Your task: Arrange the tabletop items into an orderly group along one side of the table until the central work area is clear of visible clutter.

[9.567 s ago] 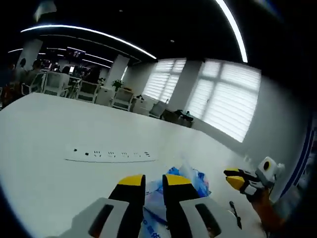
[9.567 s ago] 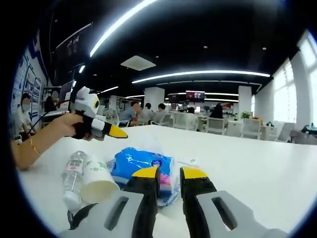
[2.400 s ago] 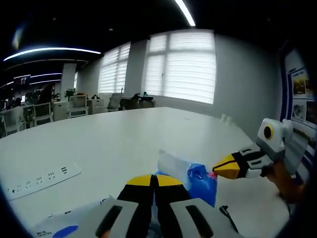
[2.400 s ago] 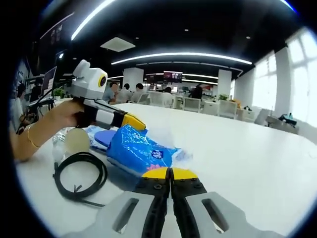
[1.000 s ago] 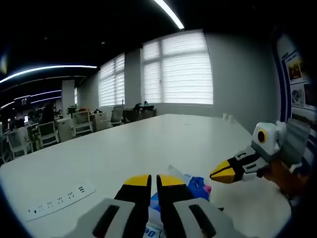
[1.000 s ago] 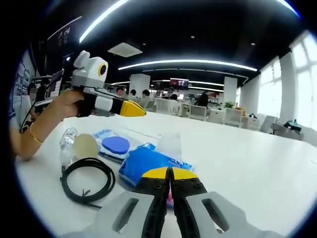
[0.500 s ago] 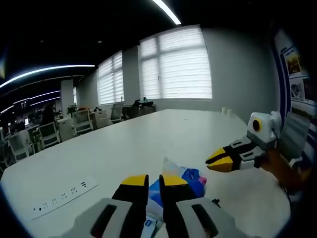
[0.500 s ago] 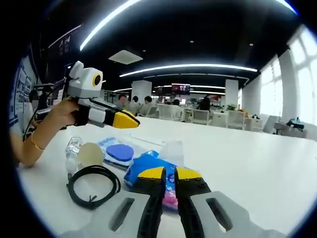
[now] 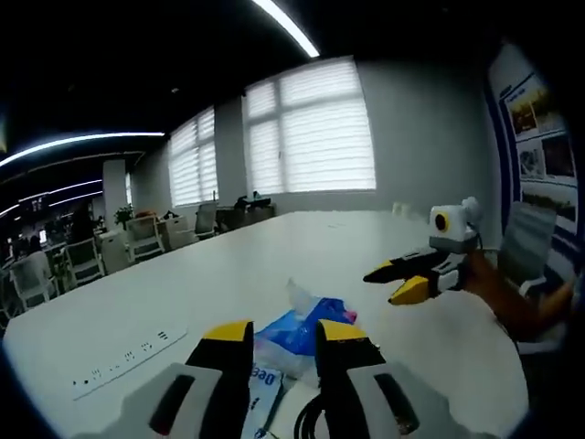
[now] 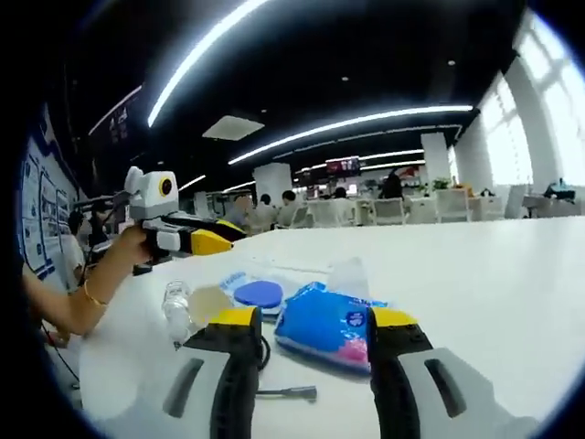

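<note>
Now, at a long white table [image 10: 475, 274] in an open-plan office, both handheld grippers hover with jaws spread and nothing between them. In the right gripper view, the right gripper [image 10: 313, 322] frames a blue plastic tissue pack [image 10: 331, 336], which lies flat on the tabletop just beyond the fingertips at 12 o'clock. Beside it toward 10 o'clock sits a flat white packet with a blue disc [image 10: 253, 292], then a paper cup [image 10: 208, 303] on its side and a clear water bottle [image 10: 175, 306], with a black cable [image 10: 274, 389] trailing near the left jaw. The left gripper [image 10: 208, 240], held in a person's hand [image 10: 128, 247], hangs above this cluster at 9 o'clock. In the left gripper view, the left gripper [image 9: 274, 331] looks over the same blue pack [image 9: 294, 331], with the right gripper [image 9: 395, 279] at 2 o'clock and a white power strip [image 9: 128, 358] well apart at 8 o'clock.

The pack looks light, soft and crinkly, with slick film likely to slip under a shallow pinch. A hold across its narrow middle, or on the clear crimped end [image 10: 348, 272], seems surest. The cup appears easily crushed, and the bottle may roll.
</note>
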Available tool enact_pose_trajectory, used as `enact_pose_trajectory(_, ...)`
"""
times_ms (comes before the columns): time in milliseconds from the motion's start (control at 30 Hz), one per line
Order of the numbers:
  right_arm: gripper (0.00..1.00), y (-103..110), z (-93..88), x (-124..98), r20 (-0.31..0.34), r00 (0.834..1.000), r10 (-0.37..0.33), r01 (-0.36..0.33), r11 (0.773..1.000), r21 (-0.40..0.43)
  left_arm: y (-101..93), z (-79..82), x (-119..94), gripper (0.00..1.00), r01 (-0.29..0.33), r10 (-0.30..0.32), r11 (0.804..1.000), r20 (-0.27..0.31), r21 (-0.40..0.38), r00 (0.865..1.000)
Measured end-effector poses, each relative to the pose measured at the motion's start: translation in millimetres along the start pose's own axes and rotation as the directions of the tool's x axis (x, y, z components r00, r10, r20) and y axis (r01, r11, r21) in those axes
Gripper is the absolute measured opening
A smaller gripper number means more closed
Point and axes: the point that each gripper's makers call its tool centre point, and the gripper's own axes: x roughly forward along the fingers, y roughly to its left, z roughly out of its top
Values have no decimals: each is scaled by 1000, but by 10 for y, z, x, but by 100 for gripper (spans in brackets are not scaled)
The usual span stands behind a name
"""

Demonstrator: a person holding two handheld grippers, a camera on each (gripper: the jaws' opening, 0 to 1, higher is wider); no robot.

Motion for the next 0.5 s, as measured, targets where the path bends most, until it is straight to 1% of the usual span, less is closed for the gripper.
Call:
enact_pose_trajectory(67, 49, 26, -29, -20, -9, 1000, -7, 7, 1000, -20, 8, -37, -78, 26, -15, 15, 999, -24, 29, 1000)
enact_pose_trajectory(200, 50, 135, -56, -87, -22, 1000, -1, 0, 999, -40, 2, -85, -214, 28, -19, 22, 998, -46, 55, 999)
enact_pose_trajectory(267, 50, 153, -40, -119, -18, 1000, 1, -2, 999, -44, -3, -109, -261, 34, -16, 21, 996, -56, 92, 998)
enact_pose_trajectory(300, 50, 178, -27, -149, -13, 1000, 5, -5, 999, -50, -42, -161, -281, 40, 18, -7, 990, -81, 138, 997)
enact_pose_trajectory(333, 50, 219, 4, -190, 6, 1000, 15, -14, 998, -58, -74, -226, -299, 50, 46, -28, 986, -112, 158, 993)
enact_pose_trajectory(367, 50, 259, 35, -231, 24, 999, 25, -23, 998, -66, -106, -291, -318, 56, 74, -48, 982, -144, 177, 988)
enact_pose_trajectory(400, 50, 283, 39, -278, 26, 999, 25, -23, 998, -64, -96, -346, -337, 60, 75, -42, 979, -172, 189, 984)
enact_pose_trajectory(433, 51, 309, 46, -317, 30, 999, 25, -23, 997, -69, -101, -388, -358, 60, 86, -43, 972, -193, 219, 980)
enact_pose_trajectory(500, 51, 343, 54, -387, 38, 999, 21, -18, 997, -79, -98, -392, -385, 58, 81, -35, 969, -191, 235, 981)
